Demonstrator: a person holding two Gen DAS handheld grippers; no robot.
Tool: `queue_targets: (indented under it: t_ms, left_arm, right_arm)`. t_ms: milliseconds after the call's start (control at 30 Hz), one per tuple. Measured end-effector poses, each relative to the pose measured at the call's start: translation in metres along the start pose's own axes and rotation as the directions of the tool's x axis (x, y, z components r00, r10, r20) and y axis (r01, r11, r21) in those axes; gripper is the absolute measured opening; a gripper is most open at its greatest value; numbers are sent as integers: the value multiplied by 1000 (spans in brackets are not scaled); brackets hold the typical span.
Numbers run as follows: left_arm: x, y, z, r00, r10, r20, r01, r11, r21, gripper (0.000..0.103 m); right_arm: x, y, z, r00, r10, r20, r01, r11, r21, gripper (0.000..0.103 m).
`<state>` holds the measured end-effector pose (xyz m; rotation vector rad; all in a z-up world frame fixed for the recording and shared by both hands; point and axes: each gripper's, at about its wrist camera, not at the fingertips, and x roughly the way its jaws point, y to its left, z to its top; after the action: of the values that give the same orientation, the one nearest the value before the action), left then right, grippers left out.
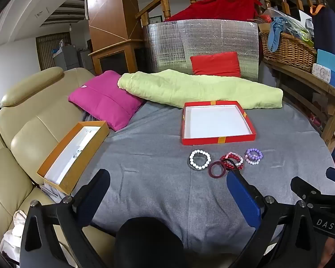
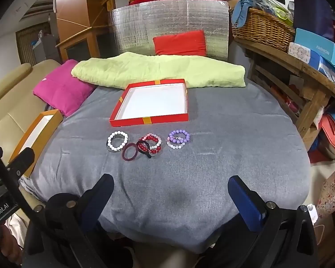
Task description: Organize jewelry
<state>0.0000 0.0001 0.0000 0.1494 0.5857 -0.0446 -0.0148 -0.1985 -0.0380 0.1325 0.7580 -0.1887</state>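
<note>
Two tools (image 1: pixel 167 178) (image 2: pixel 170 183) (fingers wide apart) short of bracelets (image 2: pixel 148 144), mid-cloth (image 2: pixel 212 167).

"FASHION" is showing on the blue box (image 2: pixel 317 51) at two o'clock, "DAS" is reading off the right tongs (image 1: pixel 319 203) at four, "GenRobot.AI" is peeking from the left tongs (image 2: pixel 2 210) at eight.

Room setting: a grey cloth surface (image 2: pixel 189 178) flanked by a beige leather sofa (image 1: pixel 22 138) on the left and a wooden shelf (image 2: pixel 285 62) bearing a wicker basket (image 2: pixel 261 31) on the right, backed by a silver foil panel (image 1: pixel 201 44), wooden banister (image 1: pixel 167 6) and white wall (image 1: pixel 11 67).
</note>
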Motion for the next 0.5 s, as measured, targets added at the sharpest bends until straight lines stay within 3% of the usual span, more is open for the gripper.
queue_targets:
  t_ms: [500]
  left_arm:
    - [1,6,1,1000,8,-2,-8,1000,12,103]
  right_arm:
    - [2,3,1,1000,0,-6,0,1000,-6,103]
